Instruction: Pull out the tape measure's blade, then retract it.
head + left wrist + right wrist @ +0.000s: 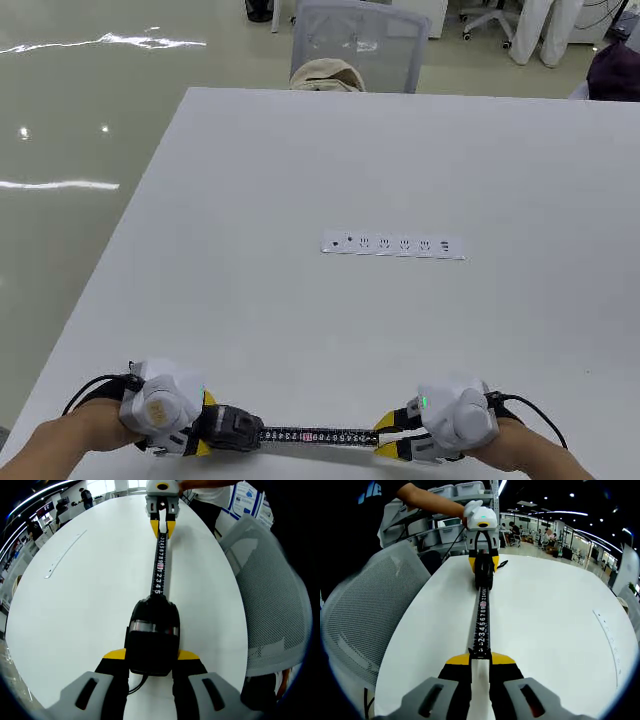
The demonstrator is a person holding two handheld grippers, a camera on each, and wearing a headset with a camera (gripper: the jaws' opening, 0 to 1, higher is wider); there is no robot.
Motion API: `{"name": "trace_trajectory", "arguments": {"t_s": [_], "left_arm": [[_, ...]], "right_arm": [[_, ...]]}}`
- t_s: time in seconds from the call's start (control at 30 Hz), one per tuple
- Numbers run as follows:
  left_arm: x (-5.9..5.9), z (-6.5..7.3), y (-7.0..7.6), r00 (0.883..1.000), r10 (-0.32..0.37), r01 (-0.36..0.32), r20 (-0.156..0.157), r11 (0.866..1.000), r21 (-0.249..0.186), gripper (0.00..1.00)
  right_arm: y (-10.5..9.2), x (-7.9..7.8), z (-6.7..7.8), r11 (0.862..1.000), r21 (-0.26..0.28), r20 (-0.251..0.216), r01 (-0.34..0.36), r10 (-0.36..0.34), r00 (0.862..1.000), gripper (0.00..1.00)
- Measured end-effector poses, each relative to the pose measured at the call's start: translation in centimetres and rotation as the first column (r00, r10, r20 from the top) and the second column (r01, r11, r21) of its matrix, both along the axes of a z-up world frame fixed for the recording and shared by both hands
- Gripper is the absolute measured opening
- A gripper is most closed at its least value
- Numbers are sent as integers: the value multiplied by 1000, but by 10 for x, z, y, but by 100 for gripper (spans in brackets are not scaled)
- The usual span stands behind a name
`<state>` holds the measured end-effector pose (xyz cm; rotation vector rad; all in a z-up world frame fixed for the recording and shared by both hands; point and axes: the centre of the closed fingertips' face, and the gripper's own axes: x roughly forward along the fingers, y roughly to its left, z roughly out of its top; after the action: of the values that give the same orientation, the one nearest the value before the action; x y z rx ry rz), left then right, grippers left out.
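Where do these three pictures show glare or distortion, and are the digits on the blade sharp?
Head view: glare streaks the glossy floor; the table is evenly lit, the blade digits too small to read. Left gripper view: fisheye curves the table edge; digits sharp. Right gripper view: ceiling lights burn bright; the mesh chair bows; digits sharp.

The tape measure case point(151, 640) is black with a silvery band, and its blade point(158, 572) is black, printed with white numerals and one reddish block among them. The left tool point(205, 425) and right tool point(386, 436) are white and pale grey, their black jaws tipped yellow. The surface point(300, 170) is plain white, the power strip point(393, 244) white with dark sockets, the mesh chair point(358, 45) grey.
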<state>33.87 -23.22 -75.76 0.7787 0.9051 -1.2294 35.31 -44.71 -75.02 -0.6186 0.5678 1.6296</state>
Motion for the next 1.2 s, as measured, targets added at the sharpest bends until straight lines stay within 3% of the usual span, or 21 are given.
{"name": "trace_trajectory", "arguments": {"t_s": [1.2], "left_arm": [[0, 0, -2, 1000, -1, 1, -7, 1000, -5, 29]], "right_arm": [[-23, 2, -1, 1000, -19, -11, 16, -16, 1000, 10]]}}
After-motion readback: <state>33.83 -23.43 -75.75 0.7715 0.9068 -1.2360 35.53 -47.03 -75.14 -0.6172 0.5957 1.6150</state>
